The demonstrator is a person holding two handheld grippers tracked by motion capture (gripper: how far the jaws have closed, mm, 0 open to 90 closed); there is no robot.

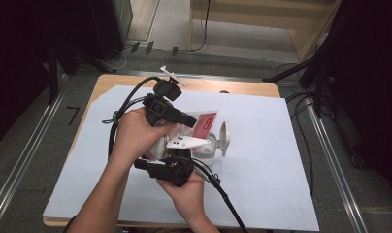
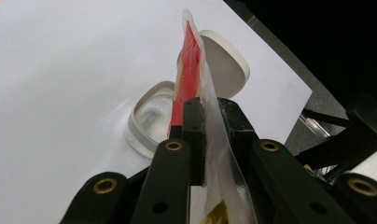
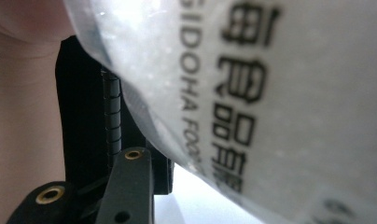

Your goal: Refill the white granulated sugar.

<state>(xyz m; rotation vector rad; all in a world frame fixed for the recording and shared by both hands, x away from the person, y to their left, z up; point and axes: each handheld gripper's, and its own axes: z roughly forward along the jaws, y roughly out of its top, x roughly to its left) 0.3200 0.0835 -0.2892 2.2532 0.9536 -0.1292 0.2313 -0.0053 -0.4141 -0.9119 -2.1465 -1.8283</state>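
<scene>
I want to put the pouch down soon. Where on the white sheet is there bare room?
The white sheet is bare right of the open container and its lid, and along the far-left edge. It is crowded at the centre, where both hands, the left gripper and the pouch meet.

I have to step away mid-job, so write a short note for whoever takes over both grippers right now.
Left gripper: shut on the red-and-clear packet, which it holds edge-up above the container.
Right gripper: at the packet's lower end, printed film pressed against its camera; whether it grips is unclear.
Container: clear, mid-table on the white sheet, its hinged lid open and standing up.
Done: lid open, packet lifted over the opening.
Left: probably open the packet and empty it into the container, then close the lid.
</scene>
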